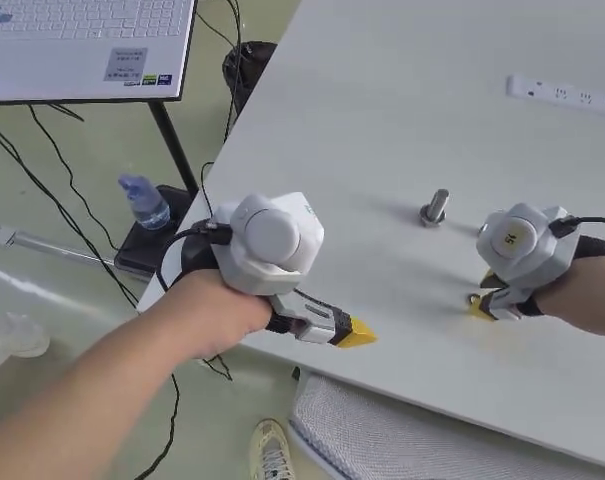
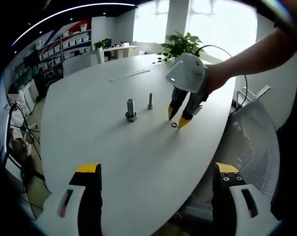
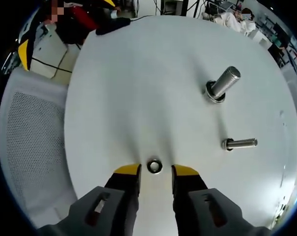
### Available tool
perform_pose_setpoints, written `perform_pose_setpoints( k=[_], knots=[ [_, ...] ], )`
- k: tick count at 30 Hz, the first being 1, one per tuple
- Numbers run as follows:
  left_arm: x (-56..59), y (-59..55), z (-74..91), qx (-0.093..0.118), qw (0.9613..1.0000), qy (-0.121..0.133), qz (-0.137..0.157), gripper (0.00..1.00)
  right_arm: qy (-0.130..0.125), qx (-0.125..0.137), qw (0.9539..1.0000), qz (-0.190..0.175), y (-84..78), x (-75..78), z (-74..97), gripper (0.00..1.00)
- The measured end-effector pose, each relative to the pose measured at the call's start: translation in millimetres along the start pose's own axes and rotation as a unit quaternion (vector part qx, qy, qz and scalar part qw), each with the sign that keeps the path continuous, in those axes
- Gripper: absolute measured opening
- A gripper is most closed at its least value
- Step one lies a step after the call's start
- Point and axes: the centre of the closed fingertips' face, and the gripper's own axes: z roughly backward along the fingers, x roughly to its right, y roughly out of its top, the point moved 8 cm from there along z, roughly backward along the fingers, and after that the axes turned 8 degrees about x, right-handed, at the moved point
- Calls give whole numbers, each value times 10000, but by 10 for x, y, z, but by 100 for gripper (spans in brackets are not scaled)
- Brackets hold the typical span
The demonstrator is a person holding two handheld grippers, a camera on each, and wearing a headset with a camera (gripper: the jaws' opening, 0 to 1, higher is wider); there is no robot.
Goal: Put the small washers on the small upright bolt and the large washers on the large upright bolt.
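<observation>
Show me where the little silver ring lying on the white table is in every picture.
Head view: small silver metal washer, lower right, at the right gripper's yellow tips.
Left gripper view: washer, near the centre, at those same tips.
Right gripper view: washer, low centre, between the open jaws.
Shared landmark: the large upright steel bolt standing nearby on the white table.
</observation>
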Motion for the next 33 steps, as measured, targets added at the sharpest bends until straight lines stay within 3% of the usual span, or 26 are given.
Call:
perform_pose_setpoints(
  k=[25, 28, 33],
  knots=[
    [-11, -4, -69, -56, 10000, -50, -14, 92, -3, -10, 9999, 111, 13, 3, -20, 21],
    [-14, -3, -70, -60, 10000, -47, -16, 92, -31, -51, 9998, 196, 4, 16, -17, 15],
    [-17, -7, -62, -54, 10000, -39, -11, 91, -45, -11, 9999, 163, -1, 27, -23, 14]
  ],
)
